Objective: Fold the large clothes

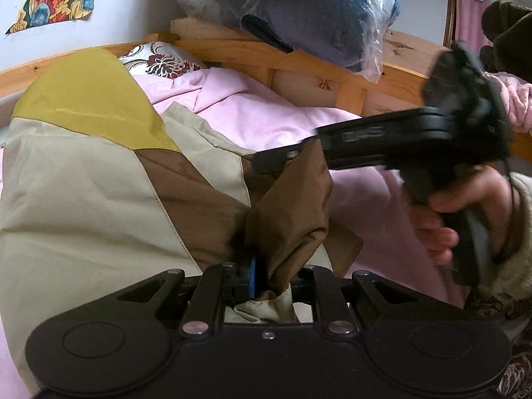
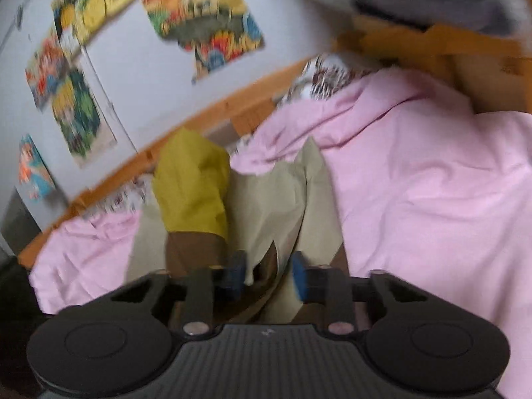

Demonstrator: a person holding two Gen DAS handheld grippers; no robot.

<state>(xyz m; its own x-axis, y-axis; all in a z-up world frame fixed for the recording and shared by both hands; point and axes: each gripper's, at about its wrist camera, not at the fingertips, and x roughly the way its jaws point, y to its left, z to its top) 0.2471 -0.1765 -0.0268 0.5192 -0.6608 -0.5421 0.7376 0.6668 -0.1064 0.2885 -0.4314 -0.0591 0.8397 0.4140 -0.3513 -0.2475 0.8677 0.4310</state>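
Observation:
A large jacket (image 1: 83, 206) in beige, brown and mustard yellow lies on a pink bed sheet (image 1: 266, 113). My left gripper (image 1: 269, 279) is shut on a bunched brown and beige fold of the jacket, with one blue pad (image 1: 253, 277) showing. My right gripper (image 1: 282, 159) comes in from the right in the left wrist view, its tip over the brown fabric. In the blurred right wrist view my right gripper (image 2: 267, 271) is open, its blue pads (image 2: 297, 274) astride the jacket (image 2: 266, 206); the yellow part (image 2: 193, 186) lies beyond.
A wooden bed frame (image 1: 299, 60) runs behind the bed, with a plastic-wrapped dark bundle (image 1: 292, 10) on it. A patterned pillow (image 1: 159, 60) lies at the head. Posters (image 2: 202, 20) hang on the white wall. A pink curtain (image 1: 468, 20) is far right.

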